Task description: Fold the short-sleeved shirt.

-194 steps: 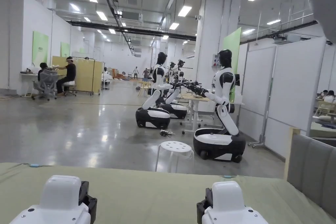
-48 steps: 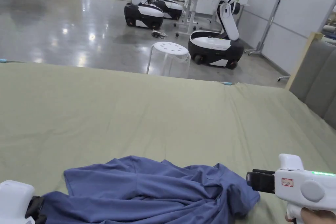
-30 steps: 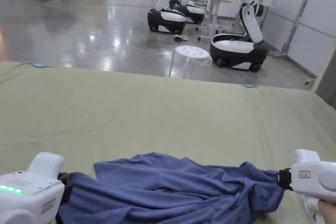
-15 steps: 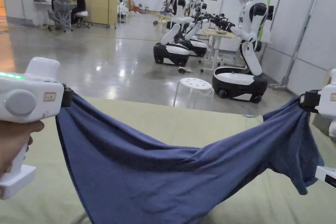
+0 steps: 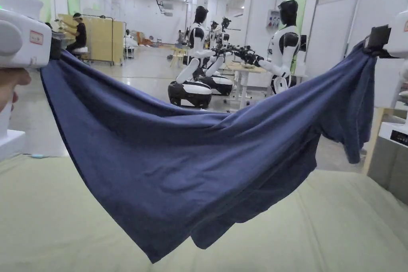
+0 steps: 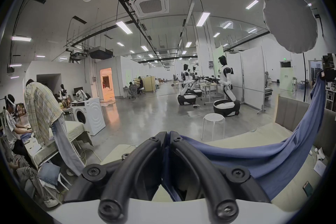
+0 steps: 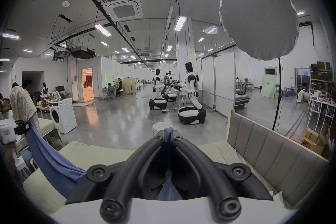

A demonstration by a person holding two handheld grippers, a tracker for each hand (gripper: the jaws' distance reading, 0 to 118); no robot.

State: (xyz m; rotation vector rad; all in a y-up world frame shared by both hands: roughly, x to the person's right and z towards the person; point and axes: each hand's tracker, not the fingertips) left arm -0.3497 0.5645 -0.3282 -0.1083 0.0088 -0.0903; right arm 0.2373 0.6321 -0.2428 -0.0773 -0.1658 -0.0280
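Above the green bed (image 5: 59, 221), I hold the blue shirt (image 5: 191, 157) slung crosswise: left gripper (image 6: 167, 134) and right gripper (image 7: 168, 131) each pinch one end, equally near; its middle sags toward the bed.

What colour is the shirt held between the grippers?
Plain dark blue shirt, no pattern visible; clearest in the head view.

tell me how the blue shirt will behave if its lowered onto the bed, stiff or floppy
Probably very floppy: the shirt sags in a deep curve between the left tongs and the right tongs, both shut on it. It seems light, hanging from two small pinches. Its loose hem will likely reach the bed first and crumple unless kept taut.
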